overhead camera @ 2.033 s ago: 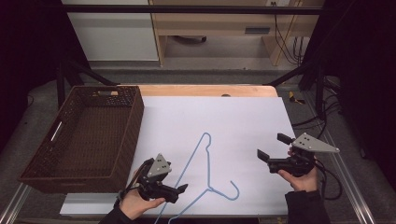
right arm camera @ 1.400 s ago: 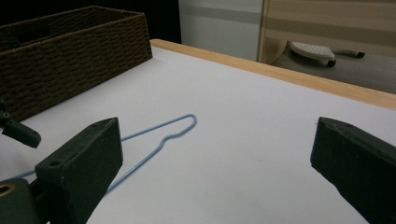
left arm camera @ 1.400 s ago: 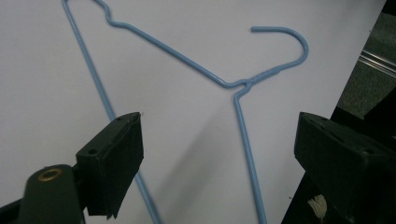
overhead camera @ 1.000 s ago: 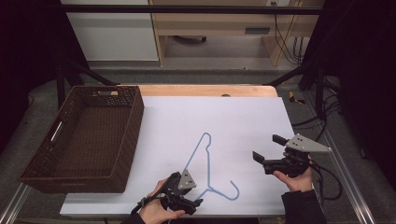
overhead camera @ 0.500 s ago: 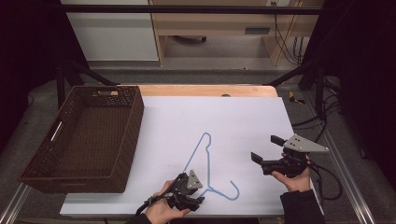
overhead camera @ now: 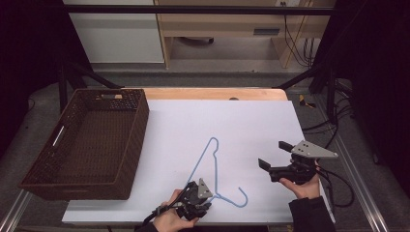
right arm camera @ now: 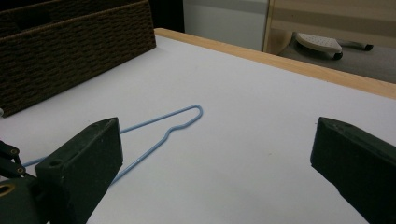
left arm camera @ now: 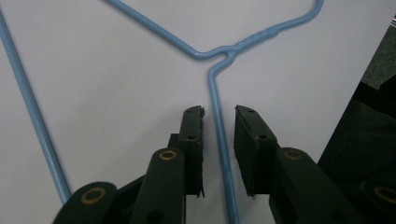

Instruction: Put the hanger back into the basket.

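Left fingers (left arm camera: pixel 191 149) apart, straddling a blue wire of the hanger (overhead camera: pixel 212 164) just below its neck twist, lower centre of the left gripper view; no clamp yet. Likely step: lining up a grasp on the hanger; next calls for closing squarely on the thin wire, low enough not to skate off it. Left gripper (overhead camera: pixel 196 195) low at bottom centre of the high view, at the hanger's near end. Right gripper (overhead camera: pixel 283 162) at lower right, fingers wide apart, empty, well clear of the hanger. Hanger flat on the white table (overhead camera: pixel 251 125), long axis running from bottom centre up toward mid-frame, hook at the lower right end, narrow loop pointing up. Basket (overhead camera: pixel 84 145) at left, apart
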`<state>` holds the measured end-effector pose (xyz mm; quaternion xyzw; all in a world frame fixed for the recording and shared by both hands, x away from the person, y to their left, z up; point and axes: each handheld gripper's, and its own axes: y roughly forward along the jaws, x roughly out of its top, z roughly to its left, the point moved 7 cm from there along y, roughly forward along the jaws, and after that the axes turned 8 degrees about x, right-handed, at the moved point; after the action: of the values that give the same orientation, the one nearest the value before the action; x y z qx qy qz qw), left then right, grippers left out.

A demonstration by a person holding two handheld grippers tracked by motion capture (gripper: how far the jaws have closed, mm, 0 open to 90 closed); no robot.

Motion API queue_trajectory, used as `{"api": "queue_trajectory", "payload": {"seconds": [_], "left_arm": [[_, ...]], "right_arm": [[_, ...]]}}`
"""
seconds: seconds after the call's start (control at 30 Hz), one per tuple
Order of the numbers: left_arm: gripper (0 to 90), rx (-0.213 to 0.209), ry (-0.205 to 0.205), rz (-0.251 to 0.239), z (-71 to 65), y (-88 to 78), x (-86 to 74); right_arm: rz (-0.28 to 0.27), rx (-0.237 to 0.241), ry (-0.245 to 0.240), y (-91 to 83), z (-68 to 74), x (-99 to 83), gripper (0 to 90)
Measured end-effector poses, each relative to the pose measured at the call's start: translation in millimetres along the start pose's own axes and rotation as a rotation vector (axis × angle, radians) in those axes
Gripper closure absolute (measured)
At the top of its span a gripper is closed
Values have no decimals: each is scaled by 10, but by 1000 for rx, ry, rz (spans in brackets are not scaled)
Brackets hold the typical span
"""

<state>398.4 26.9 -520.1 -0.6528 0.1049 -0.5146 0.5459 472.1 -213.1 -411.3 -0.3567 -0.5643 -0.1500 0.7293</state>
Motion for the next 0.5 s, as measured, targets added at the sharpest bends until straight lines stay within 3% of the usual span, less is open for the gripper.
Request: {"api": "queue_trajectory", "payload": {"seconds": [0.2,0.5], "left_arm": [[819,36,-39,9,-52,4,15],[866,54,-60,20,-70,4,20]], "right_arm": [[8,4,-1,15,24,-19,27],[17,6,0,30,49,-45,26]]}}
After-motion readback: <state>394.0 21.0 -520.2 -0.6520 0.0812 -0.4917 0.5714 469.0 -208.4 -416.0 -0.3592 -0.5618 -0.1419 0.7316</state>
